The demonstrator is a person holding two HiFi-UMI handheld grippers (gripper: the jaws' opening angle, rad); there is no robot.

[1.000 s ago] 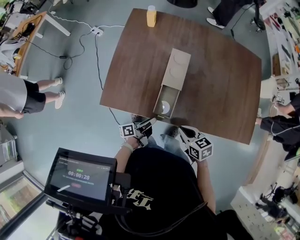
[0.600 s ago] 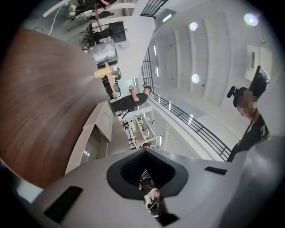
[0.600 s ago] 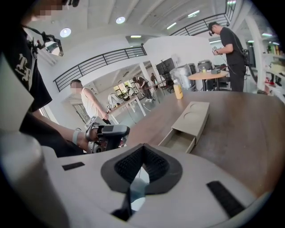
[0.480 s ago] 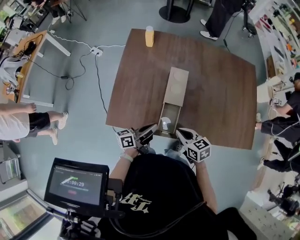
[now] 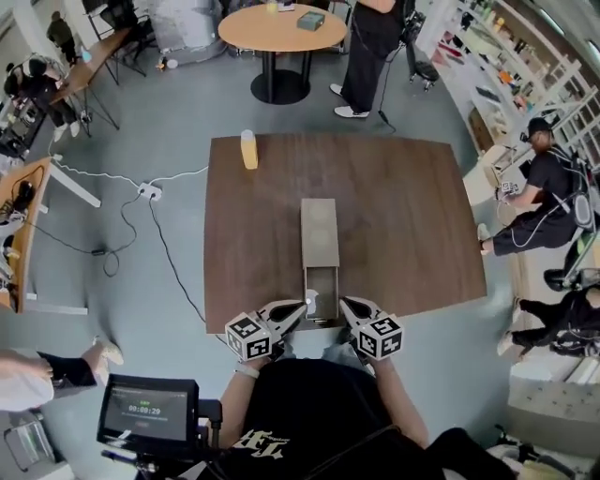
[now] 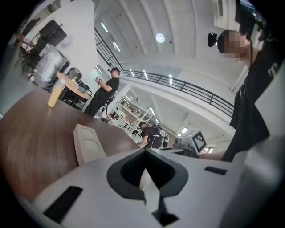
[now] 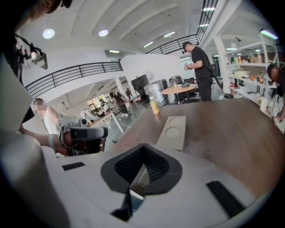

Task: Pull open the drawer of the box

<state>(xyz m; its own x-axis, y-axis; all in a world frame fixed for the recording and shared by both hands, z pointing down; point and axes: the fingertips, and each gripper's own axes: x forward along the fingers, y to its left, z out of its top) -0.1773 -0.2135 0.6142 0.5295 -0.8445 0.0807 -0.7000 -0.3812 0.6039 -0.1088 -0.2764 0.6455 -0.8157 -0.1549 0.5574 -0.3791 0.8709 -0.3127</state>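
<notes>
A long beige box (image 5: 319, 232) lies in the middle of the brown table (image 5: 403, 216), with two round recesses in its lid. Its drawer (image 5: 321, 291) stands pulled out toward the table's front edge, something white inside. My left gripper (image 5: 298, 307) hovers just left of the drawer's front, jaws shut and empty. My right gripper (image 5: 344, 303) mirrors it on the right, also shut on nothing. The box (image 6: 88, 147) shows beyond the left gripper (image 6: 144, 153), and the box (image 7: 173, 130) beyond the right gripper (image 7: 143, 147).
A yellow cup (image 5: 248, 148) stands at the table's far left corner. A round table (image 5: 279, 26) and a standing person (image 5: 375, 47) are behind. Someone sits at the right (image 5: 544, 187). A monitor (image 5: 150, 411) is at lower left; cables and a power strip (image 5: 148, 192) lie on the floor.
The head view has swung up, so more of the room shows. Both grippers have drawn in beside the drawer's front. The drawer is open throughout.
</notes>
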